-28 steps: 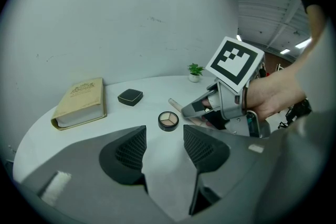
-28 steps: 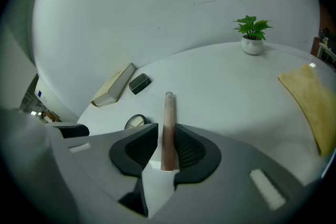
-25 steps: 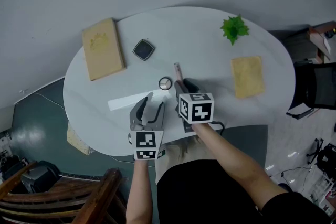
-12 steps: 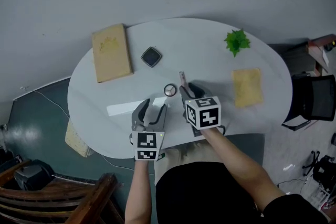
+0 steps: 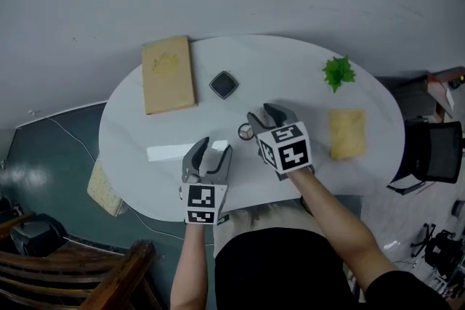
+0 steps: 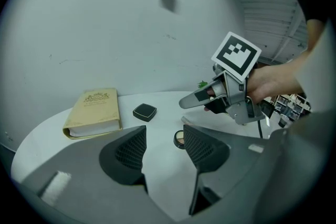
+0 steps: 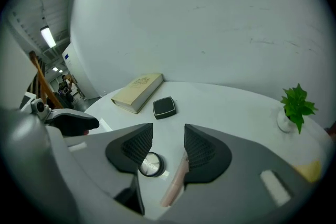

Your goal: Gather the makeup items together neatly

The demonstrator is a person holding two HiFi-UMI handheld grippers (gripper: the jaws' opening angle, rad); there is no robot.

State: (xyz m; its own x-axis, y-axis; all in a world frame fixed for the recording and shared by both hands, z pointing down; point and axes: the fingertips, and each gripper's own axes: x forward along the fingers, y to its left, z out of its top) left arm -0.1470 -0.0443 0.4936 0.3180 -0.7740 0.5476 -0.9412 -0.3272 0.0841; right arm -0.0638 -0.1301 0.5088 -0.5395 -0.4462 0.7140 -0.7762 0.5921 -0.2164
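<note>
A small round jar (image 5: 245,131) sits on the white table (image 5: 290,76) just left of my right gripper (image 5: 266,115). In the right gripper view the jar (image 7: 150,164) lies below the left jaw and a pink tube (image 7: 175,181) lies on the table below the right jaw. The right gripper (image 7: 168,139) is opening its jaws and its pads press on nothing. A black compact (image 5: 224,84) lies farther back. My left gripper (image 5: 213,149) hovers open and empty near the front edge, facing the jar (image 6: 180,138) and the compact (image 6: 144,112).
A tan book (image 5: 168,73) lies at the back left and a white strip (image 5: 171,152) at the front left. A small green plant (image 5: 338,72) and a yellow pad (image 5: 347,133) are on the right. A black chair (image 5: 432,149) stands beyond the table's right edge.
The pink tube stuck out past the right gripper's tips before; the gripper's body now hides it in the head view. The right jaws have spread wider. The left gripper has barely moved.
</note>
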